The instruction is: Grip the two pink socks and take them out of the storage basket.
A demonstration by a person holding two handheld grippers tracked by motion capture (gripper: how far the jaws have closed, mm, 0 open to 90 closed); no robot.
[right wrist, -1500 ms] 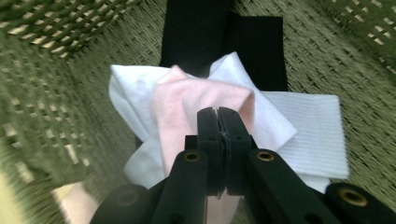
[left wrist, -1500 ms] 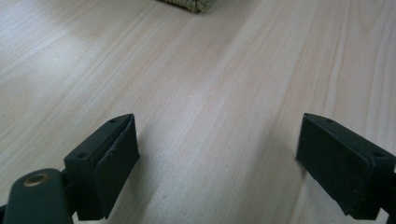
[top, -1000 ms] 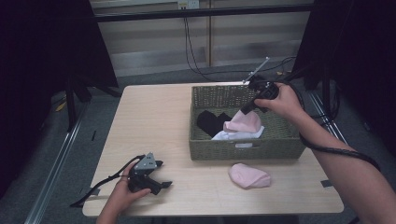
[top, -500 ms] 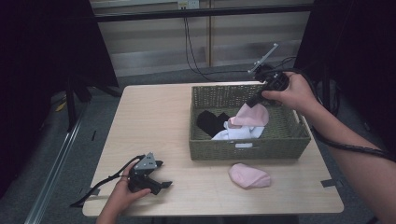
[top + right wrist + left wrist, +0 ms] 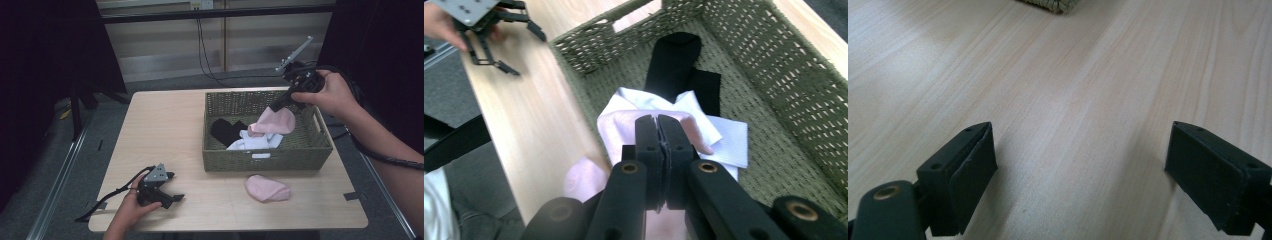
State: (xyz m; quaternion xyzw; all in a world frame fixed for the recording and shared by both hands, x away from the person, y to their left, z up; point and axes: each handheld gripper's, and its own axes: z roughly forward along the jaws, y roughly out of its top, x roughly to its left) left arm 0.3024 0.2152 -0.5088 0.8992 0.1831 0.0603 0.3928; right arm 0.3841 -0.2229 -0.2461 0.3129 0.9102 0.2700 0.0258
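Basket point(image 5: 310, 150) on table point(image 5: 165, 130); folded cloth point(image 5: 266, 189) before it

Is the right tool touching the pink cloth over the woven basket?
Touching: in the right gripper view, the right tool is shut on the pink cloth.

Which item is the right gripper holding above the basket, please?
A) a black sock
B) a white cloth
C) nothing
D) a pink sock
D: the right gripper has its jaws shut on the pink sock, which hangs above the basket.
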